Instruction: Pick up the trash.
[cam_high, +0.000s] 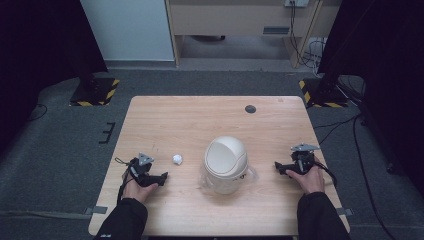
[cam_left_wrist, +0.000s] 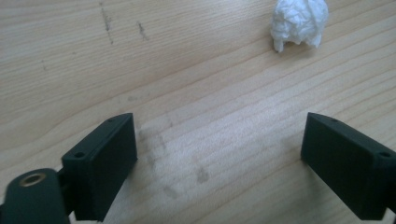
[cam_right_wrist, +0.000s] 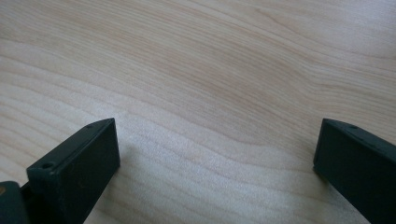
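Left claw (cam_high: 161, 177) and right claw (cam_high: 278, 167) (both gaping, empty) flank the bin (cam_high: 225, 163); crumpled paper (cam_high: 177, 159) lies between.

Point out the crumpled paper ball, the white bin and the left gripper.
crumpled paper ball (cam_left_wrist: 300, 21): left gripper view, middle of the wad.
white bin (cam_high: 225, 159): high view, its domed lid.
left gripper (cam_left_wrist: 219, 156): left gripper view, midway between its open jaws.

On the table (cam_high: 165, 120), a paper wad (cam_high: 177, 159) lies left of the bin (cam_high: 226, 165).

Bin (cam_high: 225, 164) and paper wad (cam_high: 177, 159) stand mid-table (cam_high: 200, 120); far half open.
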